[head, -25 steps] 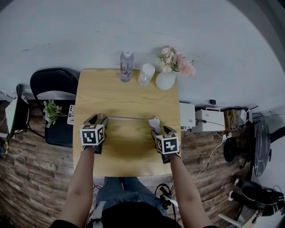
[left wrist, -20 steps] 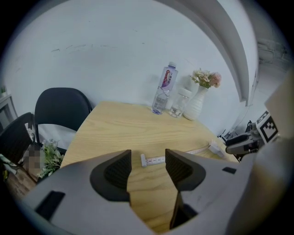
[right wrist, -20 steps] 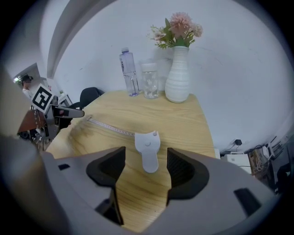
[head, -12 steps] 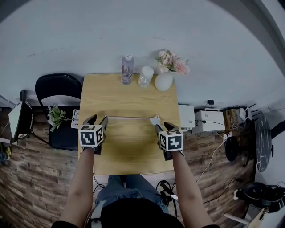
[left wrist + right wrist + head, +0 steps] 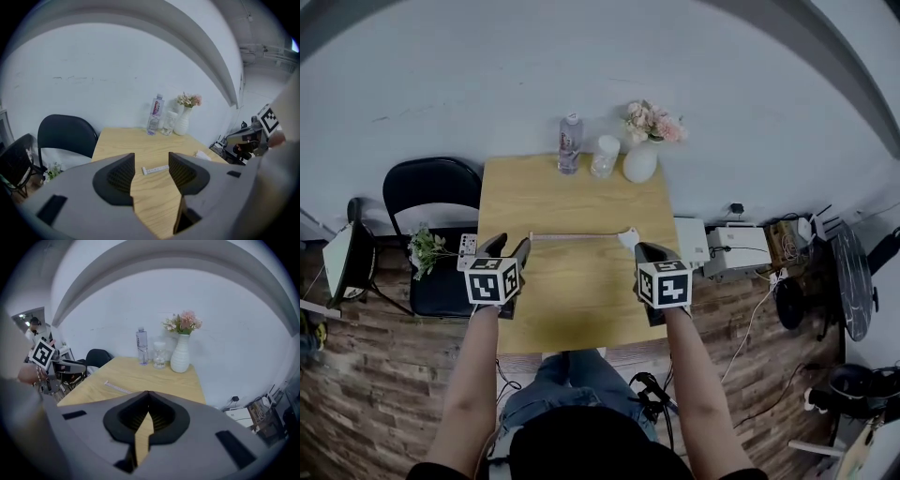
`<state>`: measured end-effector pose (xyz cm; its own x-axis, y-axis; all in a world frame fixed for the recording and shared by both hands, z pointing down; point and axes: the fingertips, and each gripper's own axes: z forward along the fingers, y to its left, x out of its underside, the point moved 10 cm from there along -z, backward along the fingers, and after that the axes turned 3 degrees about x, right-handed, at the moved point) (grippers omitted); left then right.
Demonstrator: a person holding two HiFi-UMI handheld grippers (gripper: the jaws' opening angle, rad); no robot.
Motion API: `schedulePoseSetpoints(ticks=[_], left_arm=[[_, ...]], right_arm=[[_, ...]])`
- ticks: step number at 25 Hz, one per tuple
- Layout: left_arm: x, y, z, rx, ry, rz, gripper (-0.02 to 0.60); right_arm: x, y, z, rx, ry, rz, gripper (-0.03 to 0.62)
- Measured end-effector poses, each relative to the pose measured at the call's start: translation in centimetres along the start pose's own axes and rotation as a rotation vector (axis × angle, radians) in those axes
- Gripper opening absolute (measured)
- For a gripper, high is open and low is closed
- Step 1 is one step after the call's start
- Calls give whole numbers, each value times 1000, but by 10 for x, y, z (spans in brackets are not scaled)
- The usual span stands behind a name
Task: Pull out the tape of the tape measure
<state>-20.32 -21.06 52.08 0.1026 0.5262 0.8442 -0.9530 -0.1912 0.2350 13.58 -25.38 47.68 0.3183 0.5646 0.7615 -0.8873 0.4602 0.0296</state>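
Observation:
The white tape measure body (image 5: 627,237) lies on the wooden table (image 5: 572,300) with its tape (image 5: 577,236) drawn out to the left, flat on the wood. My left gripper (image 5: 508,246) hovers above the tape's left end, open, with nothing between its fingers. In the left gripper view the tape's end (image 5: 154,169) shows on the table beyond the jaws and the body (image 5: 202,154) lies to the right. My right gripper (image 5: 645,249) is just short of the body and apart from it. Its jaws have just been closing and now stand shut on nothing. The right gripper view shows the tape (image 5: 117,387) far left.
A water bottle (image 5: 570,142), a clear jar (image 5: 603,157) and a white vase of pink flowers (image 5: 639,161) stand along the table's far edge. A black chair (image 5: 431,187) and a small plant (image 5: 427,248) are on the left, white boxes (image 5: 741,248) on the right.
Both grippers have risen off the table and drawn back toward me. The right gripper has come away from the tape measure body and its jaws have closed. The tape stays stretched out.

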Motion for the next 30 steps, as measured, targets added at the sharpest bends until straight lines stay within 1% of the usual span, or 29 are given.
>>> schedulePoseSetpoints(ticks=[6, 7, 8, 9, 10, 16, 19, 24, 30], left_arm=[[-12, -8, -28, 7, -70, 39, 216], [-16, -11, -33, -2, -83, 46, 205], [-19, -15, -39, -18, -98, 56, 151], [-21, -19, -46, -36, -115, 72, 60], [-24, -24, -52, -50, -133, 88, 11], [-43, -57, -89, -84, -274, 207, 11], [-52, -78, -109, -103, -336, 252, 11], [-61, -109, -145, -143, -417, 271, 11], [-66, -140, -183, -204, -499, 322, 11]], right_arm=[[-10, 17, -39, 3, -106, -41, 13], [-12, 17, -44, 2, -127, -47, 14], [-15, 17, -50, 1, -147, -52, 14], [-17, 16, -54, -1, -163, -56, 14], [-18, 15, -58, -3, -176, -60, 13], [-26, 3, -92, -11, -269, -76, 13], [-29, -5, -114, -16, -319, -97, 13], [-37, -15, -150, -28, -416, -120, 14], [-40, -14, -189, -52, -529, -180, 14]])
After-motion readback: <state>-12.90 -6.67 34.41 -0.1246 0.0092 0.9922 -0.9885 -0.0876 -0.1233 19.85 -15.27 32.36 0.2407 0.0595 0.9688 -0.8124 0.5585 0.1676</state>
